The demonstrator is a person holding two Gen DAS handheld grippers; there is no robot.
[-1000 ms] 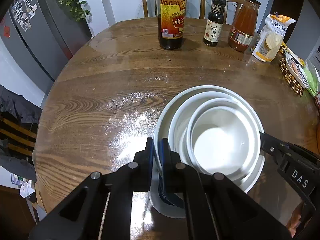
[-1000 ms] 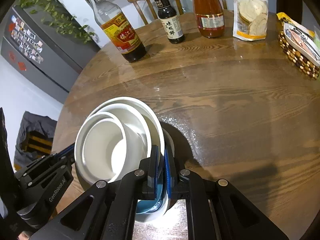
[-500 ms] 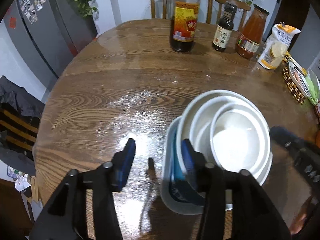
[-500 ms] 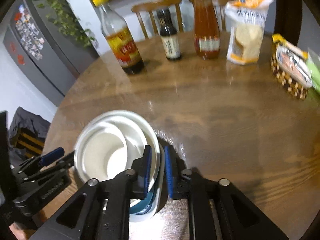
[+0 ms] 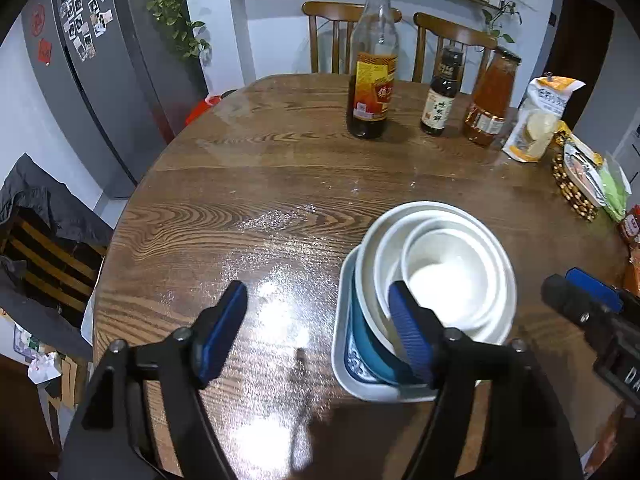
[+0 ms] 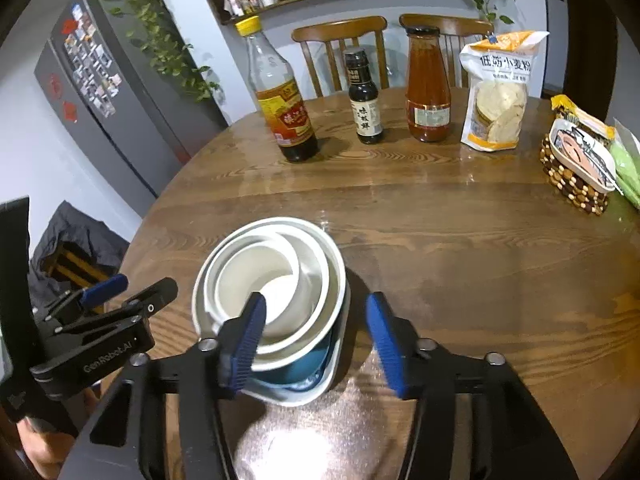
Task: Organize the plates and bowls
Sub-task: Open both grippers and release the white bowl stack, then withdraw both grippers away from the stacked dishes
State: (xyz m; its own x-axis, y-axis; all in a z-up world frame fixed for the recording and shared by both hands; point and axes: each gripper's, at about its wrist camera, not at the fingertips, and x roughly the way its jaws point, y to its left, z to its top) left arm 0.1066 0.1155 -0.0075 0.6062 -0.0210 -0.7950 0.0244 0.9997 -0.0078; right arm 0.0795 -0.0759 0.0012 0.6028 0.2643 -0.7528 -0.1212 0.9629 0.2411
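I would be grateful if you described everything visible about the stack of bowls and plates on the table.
The stack sits upright near the round wooden table's front edge. Three glossy white bowls, apparently ceramic, nest by size, the smallest on top and empty. Beneath them is a teal dish with a blue-and-white patterned rim, resting in a white rounded-rectangular plate. The nested bowls sit slightly off-centre. Nothing grips the stack.

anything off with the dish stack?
The white bowls are nested off-centre, crowded to one side of the white dish beneath, and the teal bowl under them sits tilted. Both grippers' jaws are opening, pads clear of the stack. No spill or visible damage.
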